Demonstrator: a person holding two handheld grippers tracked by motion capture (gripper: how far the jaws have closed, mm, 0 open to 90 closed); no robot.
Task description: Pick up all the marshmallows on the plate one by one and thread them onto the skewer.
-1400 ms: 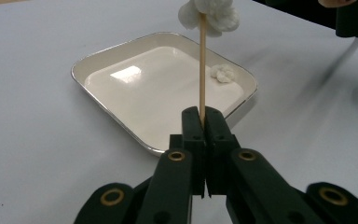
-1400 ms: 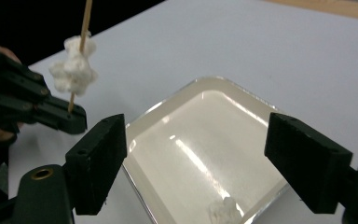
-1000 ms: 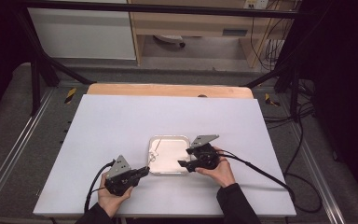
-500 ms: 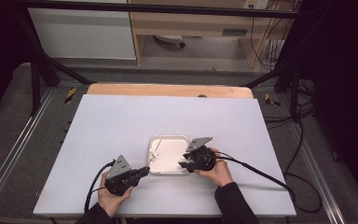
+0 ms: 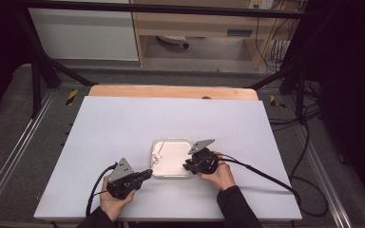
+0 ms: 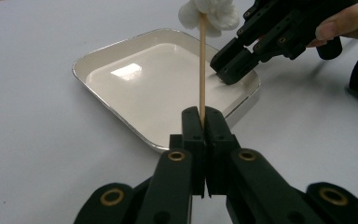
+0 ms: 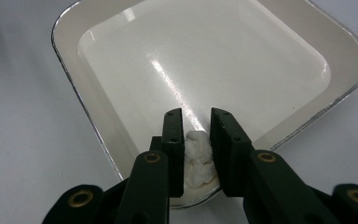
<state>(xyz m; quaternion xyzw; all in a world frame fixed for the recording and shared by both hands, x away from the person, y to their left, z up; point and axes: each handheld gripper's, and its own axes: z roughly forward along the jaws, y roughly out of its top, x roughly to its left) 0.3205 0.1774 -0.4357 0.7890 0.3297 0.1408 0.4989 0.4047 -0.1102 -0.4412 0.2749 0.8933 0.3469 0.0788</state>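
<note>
A thin wooden stick (image 6: 202, 70) is pinched between the pressed-together jaws of the left gripper (image 6: 203, 122), and it rises straight out from the jaw tips. At the far end of the stick a white fluffy lump (image 6: 208, 13) is carried, like cotton or marshmallow; which of these it is cannot be told. Just beyond the left gripper's tips a shallow white tray (image 6: 98, 58) with a metal rim is seen, resting on the pale tabletop (image 6: 32, 140). In the high view the stick (image 5: 159, 151) is held over the tray's near-left part (image 5: 171, 176), ahead of the left gripper (image 5: 145, 175).

The right gripper (image 7: 196, 133) is held with its tips just inside the tray's nearest corner (image 7: 98, 135). Between its jaws a small white lump (image 7: 198, 156) is found, lying on the tray's inner edge; the jaws stand close on either side of it, slightly apart, and whether it is actually gripped cannot be told. In the left gripper view the right gripper (image 6: 230, 70) is seen past the stick, angled down onto the tray.
</note>
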